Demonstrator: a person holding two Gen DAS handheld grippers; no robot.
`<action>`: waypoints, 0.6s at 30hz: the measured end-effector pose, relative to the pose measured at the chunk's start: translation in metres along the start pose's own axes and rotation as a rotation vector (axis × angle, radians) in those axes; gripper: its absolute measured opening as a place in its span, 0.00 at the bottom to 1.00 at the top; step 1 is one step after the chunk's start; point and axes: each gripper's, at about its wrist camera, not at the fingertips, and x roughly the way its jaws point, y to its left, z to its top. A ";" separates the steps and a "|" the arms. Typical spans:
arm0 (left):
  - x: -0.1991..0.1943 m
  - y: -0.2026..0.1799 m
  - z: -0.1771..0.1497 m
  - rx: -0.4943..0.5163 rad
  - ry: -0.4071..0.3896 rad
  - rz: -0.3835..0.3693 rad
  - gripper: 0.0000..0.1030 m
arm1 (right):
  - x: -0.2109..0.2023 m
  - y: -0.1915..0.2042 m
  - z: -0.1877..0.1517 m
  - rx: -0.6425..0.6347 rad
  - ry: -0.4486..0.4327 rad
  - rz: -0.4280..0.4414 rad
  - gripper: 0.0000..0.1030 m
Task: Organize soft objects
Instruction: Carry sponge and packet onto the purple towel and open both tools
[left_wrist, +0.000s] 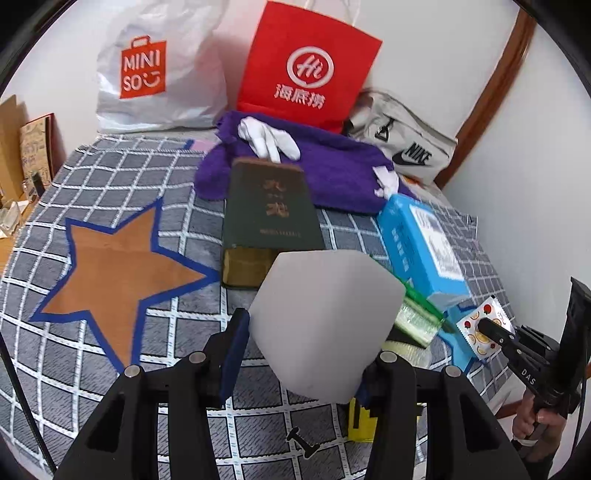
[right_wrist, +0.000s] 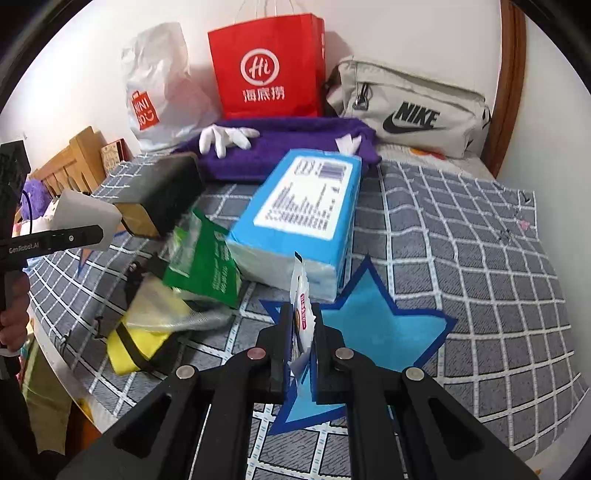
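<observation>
Nearest the lens in the left wrist view, the left gripper (left_wrist: 306, 354) is clamped part-way open on a white foam block (left_wrist: 325, 314), its blue pads pressing the block's two sides and holding it clear of the checked bedspread (left_wrist: 74, 369). Moving rightward, a dark green book (left_wrist: 269, 210) lies just beyond the block, with a purple towel (left_wrist: 332, 173) and a white glove (left_wrist: 266, 140) behind it and a blue tissue pack (left_wrist: 421, 247) at right.

In the right wrist view, the right gripper (right_wrist: 303, 332) is pinched almost fully closed on a thin white sachet (right_wrist: 301, 314), which stands on edge between the fingers, its long axis running up the frame.

The soft goods still lie loose in mid-frame; the towel stretches left to right across the upper centre, straight ahead of both grippers, in front of a white shopping bag (left_wrist: 155, 74), a red paper bag (left_wrist: 310, 62) and a grey pouch (right_wrist: 406, 107). By position, the left hand looks nearer the towel and bags.
</observation>
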 end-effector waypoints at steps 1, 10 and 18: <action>-0.003 0.000 0.002 -0.004 -0.007 0.002 0.45 | -0.003 0.000 0.003 0.001 -0.006 0.005 0.07; -0.025 -0.005 0.025 -0.021 -0.045 0.042 0.45 | -0.016 0.002 0.051 -0.017 -0.055 0.055 0.07; -0.020 -0.013 0.056 -0.019 -0.050 0.054 0.45 | -0.012 0.002 0.097 -0.050 -0.093 0.059 0.07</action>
